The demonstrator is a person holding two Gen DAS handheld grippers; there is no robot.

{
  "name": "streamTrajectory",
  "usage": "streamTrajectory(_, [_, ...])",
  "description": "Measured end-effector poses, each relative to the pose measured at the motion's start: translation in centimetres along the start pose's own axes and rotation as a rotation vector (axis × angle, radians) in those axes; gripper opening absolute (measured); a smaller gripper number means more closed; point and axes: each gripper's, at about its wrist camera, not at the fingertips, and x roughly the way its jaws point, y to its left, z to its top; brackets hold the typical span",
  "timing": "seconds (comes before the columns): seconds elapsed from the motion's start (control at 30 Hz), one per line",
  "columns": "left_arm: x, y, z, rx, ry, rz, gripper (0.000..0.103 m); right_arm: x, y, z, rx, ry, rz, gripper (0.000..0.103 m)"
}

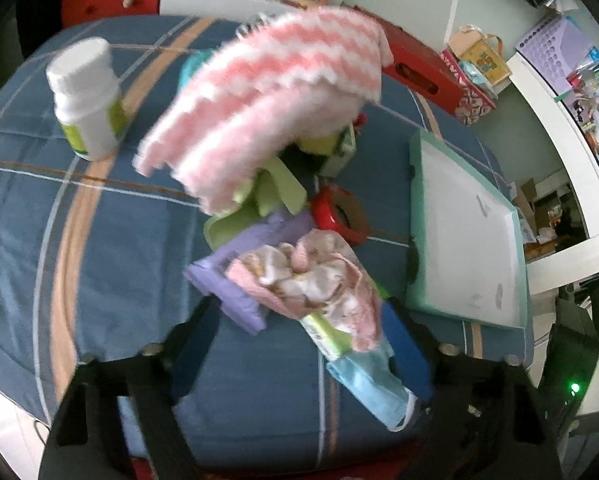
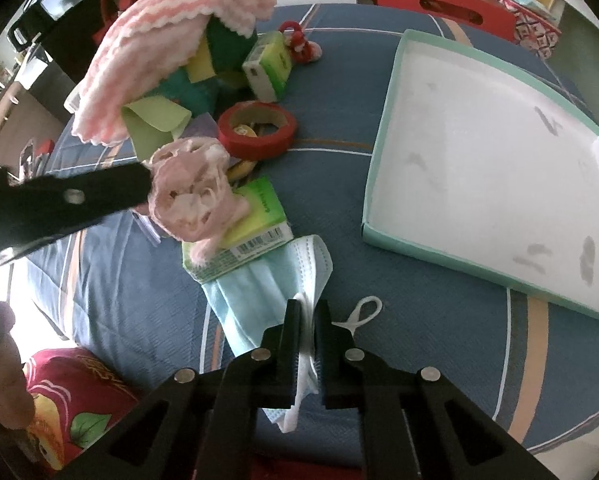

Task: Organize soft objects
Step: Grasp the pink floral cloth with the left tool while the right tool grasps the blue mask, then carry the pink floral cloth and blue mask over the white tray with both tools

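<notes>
A crumpled pink cloth (image 1: 315,276) lies on a green tissue pack (image 2: 259,220), with a light blue face mask (image 2: 259,292) under the pack. My left gripper (image 1: 299,312) stands wide with the crumpled cloth between its fingers; in the right wrist view one left finger (image 2: 79,196) touches the cloth's side. My right gripper (image 2: 306,312) is shut on the mask's white edge near its ear loop (image 2: 363,312). A pink and white striped cloth (image 2: 171,40) drapes over a pile of green and yellow pieces. A purple cloth (image 1: 235,280) lies beside the crumpled one.
A shallow white box with a teal rim (image 2: 383,128) lies to the right on the blue striped bedcover (image 1: 79,240). A red tape roll (image 2: 257,128), a small green tissue pack (image 2: 269,66), a red toy (image 2: 299,44), a white bottle (image 1: 87,100) and a red tissue box (image 2: 439,0) stand around.
</notes>
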Motion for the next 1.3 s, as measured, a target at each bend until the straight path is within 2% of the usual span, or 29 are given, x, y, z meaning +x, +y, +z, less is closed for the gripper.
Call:
streamTrajectory(0.23, [3.0,-0.9,-0.2,-0.012,0.038,0.011,0.032,0.2,-1.0,-0.2,0.006,0.004,0.011,0.007])
streamTrajectory(0.43, [3.3,0.7,-0.8,-0.014,0.025,-0.010,0.014,0.4,-1.8,0.1,0.019,0.010,0.019,0.007])
streamTrajectory(0.57, [3.1,1.3,-1.2,0.000,-0.017,-0.025,0.010,-0.4,-2.5,-0.1,0.026,-0.013,0.021,0.007])
streamTrajectory(0.77, [2.4,2.2,-2.1,-0.015,-0.061,-0.077,0.008,-2.0,-3.1,-1.0,0.060,-0.104,0.040,0.007])
streamTrajectory(1.1, [-2.1,1.6,-2.2,0.046,-0.214,-0.152,0.007,-5.7,-3.2,-0.9,0.087,-0.246,0.040,0.007])
streamTrajectory(1.3, [-4.3,1.3,-2.2,0.072,-0.270,-0.159,0.007,-9.3,-2.7,0.2,0.084,-0.350,0.061,0.007])
